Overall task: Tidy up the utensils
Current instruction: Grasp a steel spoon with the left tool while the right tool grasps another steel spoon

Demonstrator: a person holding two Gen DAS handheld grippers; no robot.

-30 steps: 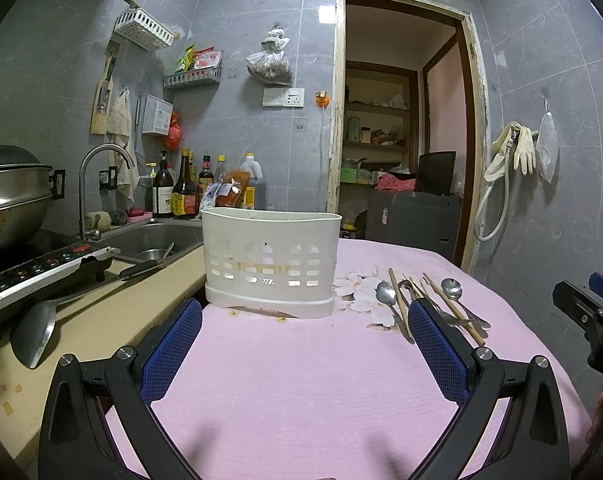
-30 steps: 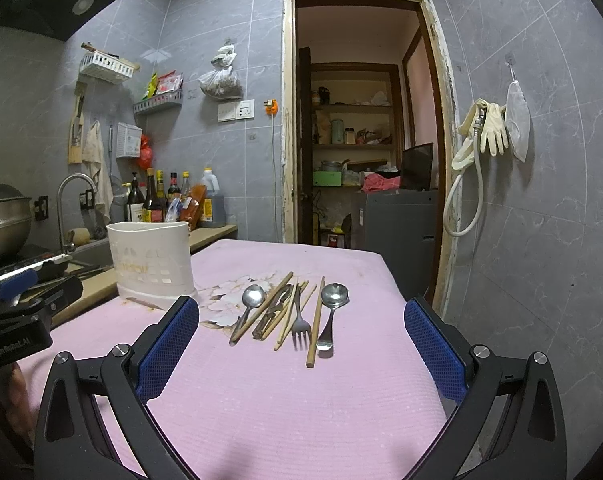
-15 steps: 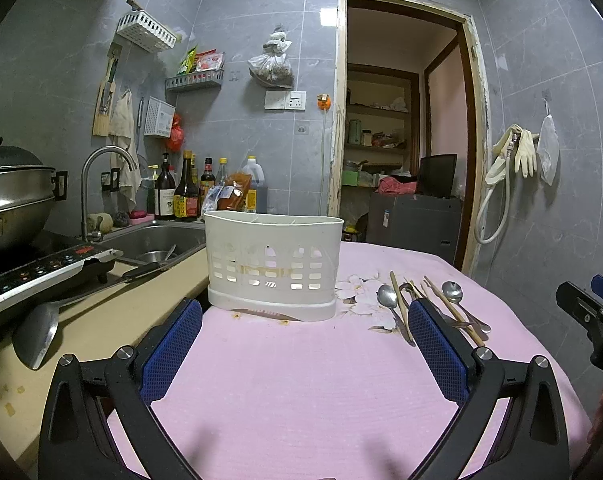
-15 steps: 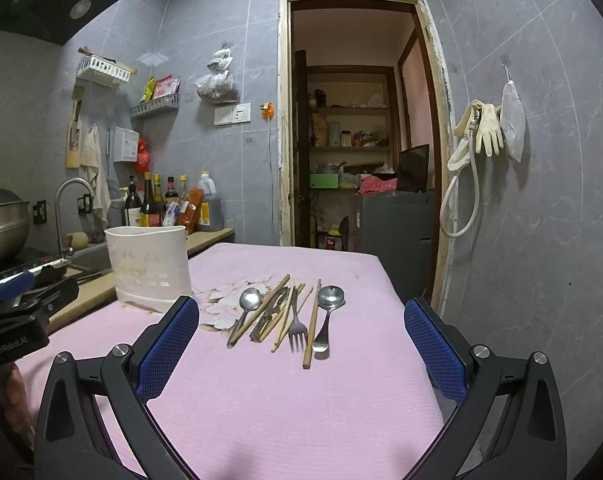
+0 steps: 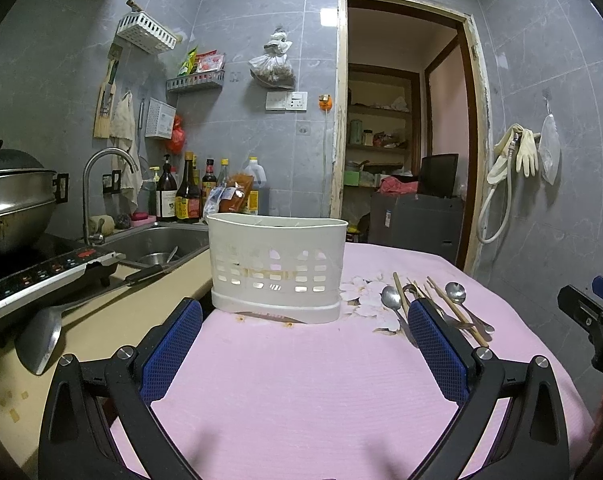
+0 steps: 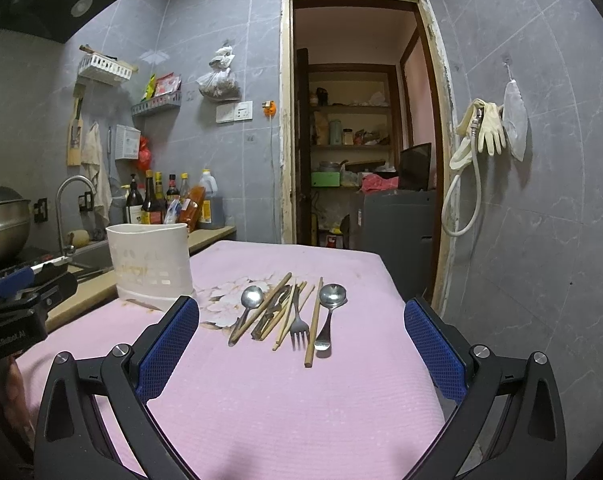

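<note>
A white slotted utensil holder (image 5: 277,272) (image 6: 151,264) stands upright on the pink table cloth (image 5: 301,380). To its right lies a loose bunch of utensils: two spoons (image 6: 251,298) (image 6: 331,298), a fork (image 6: 299,326) and several wooden chopsticks (image 6: 314,320), also seen in the left wrist view as utensils (image 5: 433,304). My left gripper (image 5: 301,344) hovers open in front of the holder, holding nothing. My right gripper (image 6: 301,344) is open too, facing the utensils from nearer the table's front edge. Each gripper shows at the other view's side.
A counter on the left carries a sink (image 5: 157,240), tap (image 5: 97,184), induction cooker (image 5: 33,276) with a pot (image 5: 9,200), a ladle (image 5: 41,336) and bottles (image 5: 189,196). A doorway (image 6: 361,140) opens behind the table. The table's right edge (image 6: 397,292) runs close to the tiled wall.
Both views have shifted very slightly; the holder and utensils sit a touch higher in frame. Both grippers stay open and nothing on the table has moved.
</note>
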